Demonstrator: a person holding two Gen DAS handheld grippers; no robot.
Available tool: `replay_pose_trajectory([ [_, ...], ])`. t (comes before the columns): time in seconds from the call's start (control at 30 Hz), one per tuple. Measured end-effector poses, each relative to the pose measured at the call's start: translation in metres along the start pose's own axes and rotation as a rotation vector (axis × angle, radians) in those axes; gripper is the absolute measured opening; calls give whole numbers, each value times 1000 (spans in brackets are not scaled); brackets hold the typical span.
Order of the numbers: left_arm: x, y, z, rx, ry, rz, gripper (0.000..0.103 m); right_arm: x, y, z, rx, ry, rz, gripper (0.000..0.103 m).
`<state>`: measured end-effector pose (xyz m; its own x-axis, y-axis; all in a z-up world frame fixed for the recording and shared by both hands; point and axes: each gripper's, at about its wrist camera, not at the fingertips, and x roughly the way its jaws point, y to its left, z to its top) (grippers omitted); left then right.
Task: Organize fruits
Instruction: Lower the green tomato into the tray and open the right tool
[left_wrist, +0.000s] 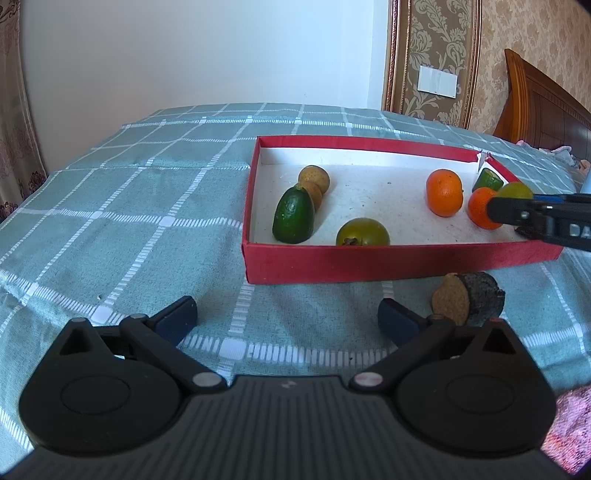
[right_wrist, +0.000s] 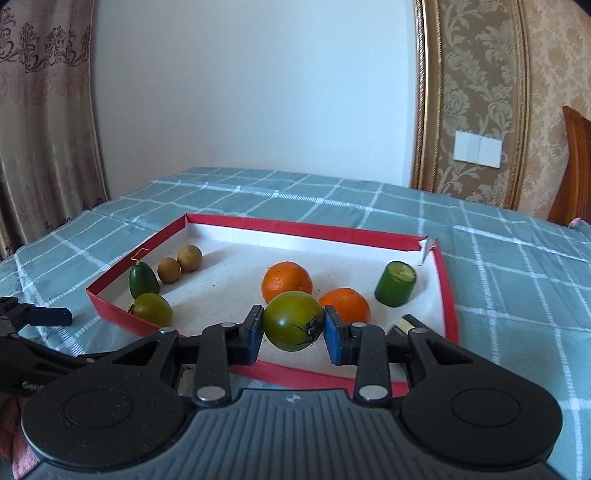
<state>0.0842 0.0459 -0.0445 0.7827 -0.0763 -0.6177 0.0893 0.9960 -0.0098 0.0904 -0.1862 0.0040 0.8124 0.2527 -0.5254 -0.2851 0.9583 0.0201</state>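
We work over a bed spread with a teal checked blanket (right_wrist: 332, 199), white wall (right_wrist: 251, 92) beyond, curtain (right_wrist: 40, 110) far left. Our right gripper (right_wrist: 293, 328) clamps a green tomato (right_wrist: 291, 320) above the red box (right_wrist: 295, 373), near two oranges. Our left gripper (left_wrist: 288, 314) hangs wide apart over the blanket.
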Motion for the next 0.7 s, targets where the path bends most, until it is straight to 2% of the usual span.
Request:
replay_pose_trajectory([
  [0.37,0,0,0,0,0,0,103,27,8,0,-34,41,-9,33],
  [0.7,0,0,0,0,0,0,103,34,10,-2,-44,57,-15,34],
])
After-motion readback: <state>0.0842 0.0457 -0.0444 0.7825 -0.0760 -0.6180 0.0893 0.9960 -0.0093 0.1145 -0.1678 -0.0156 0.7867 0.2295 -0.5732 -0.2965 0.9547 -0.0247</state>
